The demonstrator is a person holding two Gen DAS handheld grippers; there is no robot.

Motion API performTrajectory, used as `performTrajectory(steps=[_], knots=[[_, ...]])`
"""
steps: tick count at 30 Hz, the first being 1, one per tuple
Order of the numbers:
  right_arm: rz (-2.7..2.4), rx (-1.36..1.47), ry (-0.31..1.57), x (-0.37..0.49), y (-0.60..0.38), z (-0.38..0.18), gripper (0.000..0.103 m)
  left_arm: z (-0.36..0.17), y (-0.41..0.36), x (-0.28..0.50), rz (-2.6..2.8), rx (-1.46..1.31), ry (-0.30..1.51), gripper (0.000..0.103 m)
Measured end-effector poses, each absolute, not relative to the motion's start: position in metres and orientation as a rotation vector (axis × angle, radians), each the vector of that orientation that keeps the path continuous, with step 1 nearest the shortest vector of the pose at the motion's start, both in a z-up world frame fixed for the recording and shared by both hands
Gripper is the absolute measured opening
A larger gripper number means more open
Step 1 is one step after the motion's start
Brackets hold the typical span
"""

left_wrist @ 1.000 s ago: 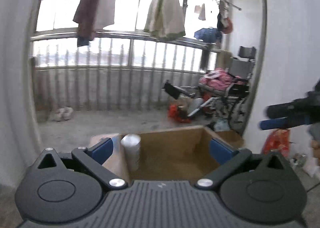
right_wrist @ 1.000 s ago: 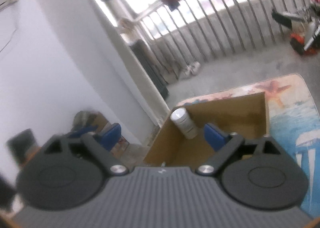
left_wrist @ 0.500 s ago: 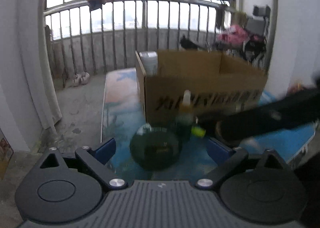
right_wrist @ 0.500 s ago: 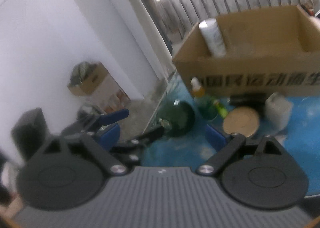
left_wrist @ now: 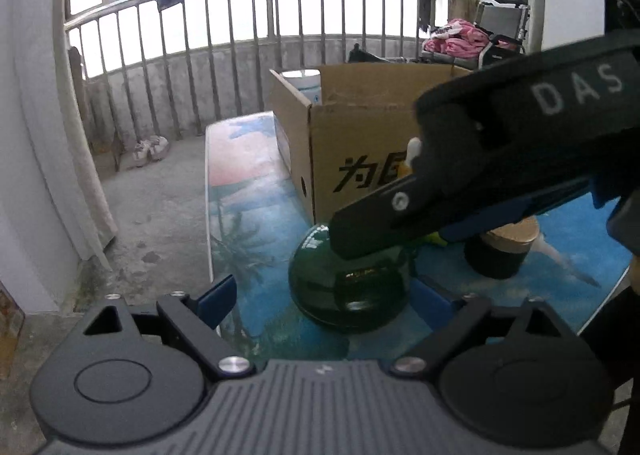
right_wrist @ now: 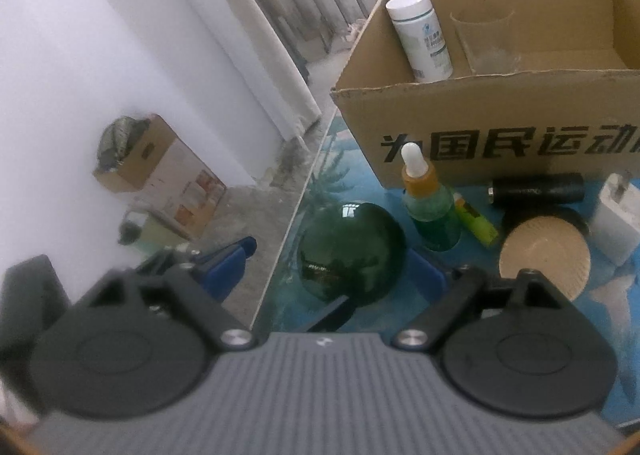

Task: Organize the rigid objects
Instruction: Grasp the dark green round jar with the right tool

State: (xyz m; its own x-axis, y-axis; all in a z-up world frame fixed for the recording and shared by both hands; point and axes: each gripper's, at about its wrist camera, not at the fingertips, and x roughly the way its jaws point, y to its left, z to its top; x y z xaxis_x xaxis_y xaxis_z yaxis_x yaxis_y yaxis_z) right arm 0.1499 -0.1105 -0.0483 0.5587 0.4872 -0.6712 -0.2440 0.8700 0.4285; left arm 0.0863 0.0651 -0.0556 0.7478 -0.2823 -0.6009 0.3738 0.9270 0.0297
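A dark green glass ball (left_wrist: 348,291) rests on the blue printed table, in front of the open cardboard box (left_wrist: 360,143). My left gripper (left_wrist: 326,295) is low behind the ball, which lies between its fingers untouched while the jaws are closing. My right gripper (right_wrist: 326,269) also straddles the ball (right_wrist: 352,251), closing a little, its pads off the glass. One of the right gripper's fingers (left_wrist: 460,183) crosses above the ball in the left wrist view. The box holds a white bottle (right_wrist: 424,39) and a clear cup (right_wrist: 488,39).
Right of the ball stand a dropper bottle (right_wrist: 428,207), a yellow-green tube (right_wrist: 476,219), a black cylinder (right_wrist: 536,187), a dark jar with a wooden lid (right_wrist: 544,255) and a white block (right_wrist: 616,227). The table edge (left_wrist: 208,215) runs just left of the ball.
Both grippers have come down from above the box to table height in front of it. The green ball now lies between both pairs of fingers, and the right gripper has swung across the left view.
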Motion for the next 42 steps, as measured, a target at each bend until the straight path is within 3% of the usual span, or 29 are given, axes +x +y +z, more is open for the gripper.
performTrajectory(steps=[13, 42], knots=[[0.361, 0.281, 0.959, 0.175, -0.097, -0.075, 0.069, -0.071, 0.068, 0.103, -0.500, 0.103, 0.665, 0.081], [0.395, 0.296, 1.040, 0.109, -0.143, -0.070, 0.070, -0.059, 0.036, 0.032, -0.572, 0.087, 0.733, 0.081]])
